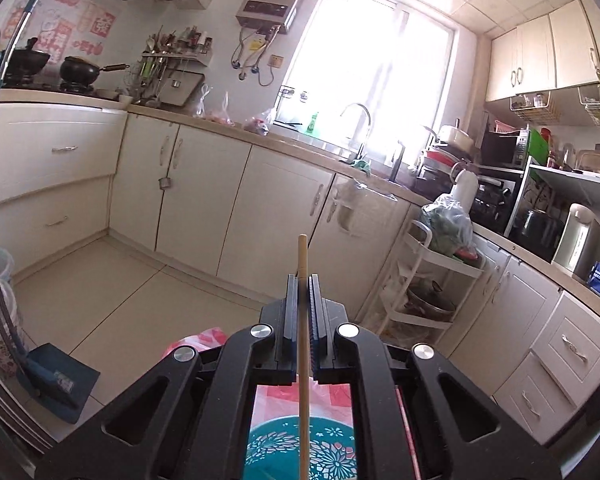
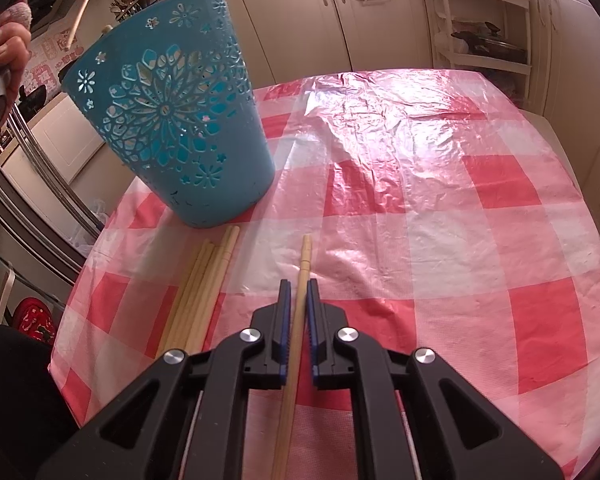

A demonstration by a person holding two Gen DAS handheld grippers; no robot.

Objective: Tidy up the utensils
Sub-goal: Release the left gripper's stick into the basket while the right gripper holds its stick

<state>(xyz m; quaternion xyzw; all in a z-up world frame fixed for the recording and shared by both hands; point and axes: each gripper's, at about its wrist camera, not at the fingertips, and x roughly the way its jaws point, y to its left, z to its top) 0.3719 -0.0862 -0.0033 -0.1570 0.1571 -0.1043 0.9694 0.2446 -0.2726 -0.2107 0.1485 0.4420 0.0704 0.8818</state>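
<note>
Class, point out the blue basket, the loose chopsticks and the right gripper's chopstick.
blue basket (image 2: 172, 120), right wrist view, patterned side wall.
loose chopsticks (image 2: 204, 292), right wrist view, mid-bundle.
right gripper's chopstick (image 2: 305, 256), right wrist view, shaft beyond fingertips.

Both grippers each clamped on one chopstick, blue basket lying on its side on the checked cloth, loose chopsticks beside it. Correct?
Not quite: the blue basket stands upright on the checked cloth, as the right wrist view shows. The rest holds: left gripper and right gripper each clamp one chopstick, loose chopsticks beside it.

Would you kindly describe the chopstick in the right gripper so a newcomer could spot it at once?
Start at the red-and-white checked tablecloth and find the blue cut-out basket. In front of it lies a bundle of loose chopsticks. The one meant is the single chopstick just to their right, apart from them and clamped by the right gripper.
</note>
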